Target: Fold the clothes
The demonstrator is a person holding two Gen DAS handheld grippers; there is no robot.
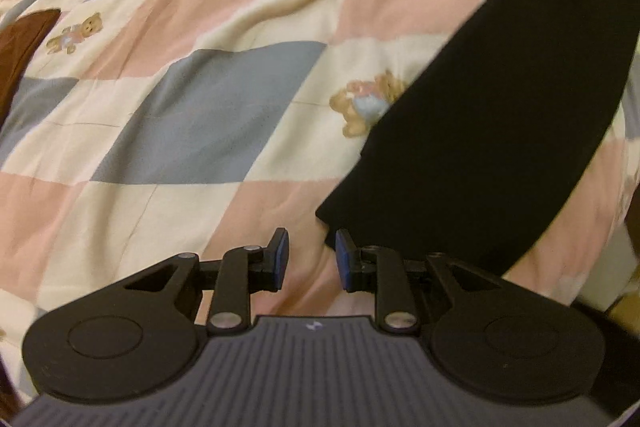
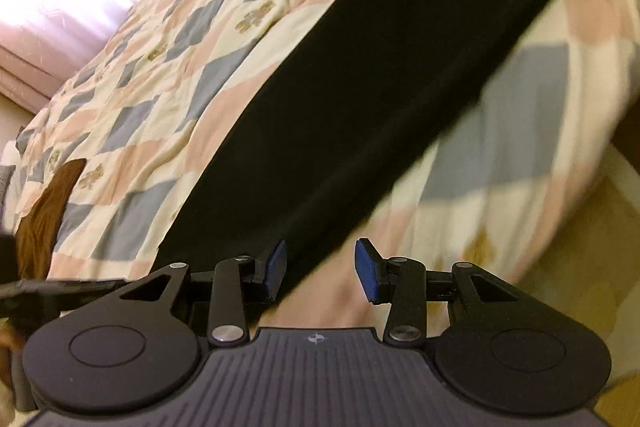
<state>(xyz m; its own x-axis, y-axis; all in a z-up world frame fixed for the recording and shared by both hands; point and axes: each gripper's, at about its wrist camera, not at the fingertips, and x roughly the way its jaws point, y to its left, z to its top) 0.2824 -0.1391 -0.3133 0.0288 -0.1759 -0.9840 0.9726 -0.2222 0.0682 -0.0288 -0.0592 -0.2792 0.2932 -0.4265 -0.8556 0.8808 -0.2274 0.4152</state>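
A: Left wrist view: the long black cloth garment (image 1: pixel 500 115) lies as a narrow strip near the patchwork quilt's (image 1: pixel 200 99) edge.

B: Further folds likely remain; left gripper (image 1: pixel 312 259) and right gripper (image 2: pixel 320 271) gape, empty.

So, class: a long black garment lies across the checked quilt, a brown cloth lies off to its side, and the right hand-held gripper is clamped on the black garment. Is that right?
One thing is wrong. The right hand-held gripper is open and grips nothing; its pads stand apart above the black garment, as the right wrist view shows. The garment does lie on the quilt, with the brown cloth off to its side.
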